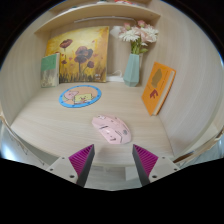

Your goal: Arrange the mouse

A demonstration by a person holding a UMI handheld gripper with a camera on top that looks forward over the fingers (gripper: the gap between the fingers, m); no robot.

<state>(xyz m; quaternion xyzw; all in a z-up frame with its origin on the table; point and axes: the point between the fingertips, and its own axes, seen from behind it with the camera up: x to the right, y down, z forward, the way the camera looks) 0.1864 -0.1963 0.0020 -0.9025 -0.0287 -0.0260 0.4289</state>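
- Gripper (114, 160) open, nothing held, pink pads (82, 158) apart.
- Mouse (112, 129), pale pink, on desk (45, 125) just ahead of fingers, not touching.
- Far: round mat (80, 96) left, vase (133, 68), orange book (158, 88) right, painting (82, 55).

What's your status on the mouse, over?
Tongs open, empty. Mouse on desk just ahead, untouched. Round mat beyond it; path clear.

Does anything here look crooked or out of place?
The pink mouse lies slanted on the desk, beyond the open gripper, off the round mousepad. The orange book leans tilted. Nothing is spilled or broken.
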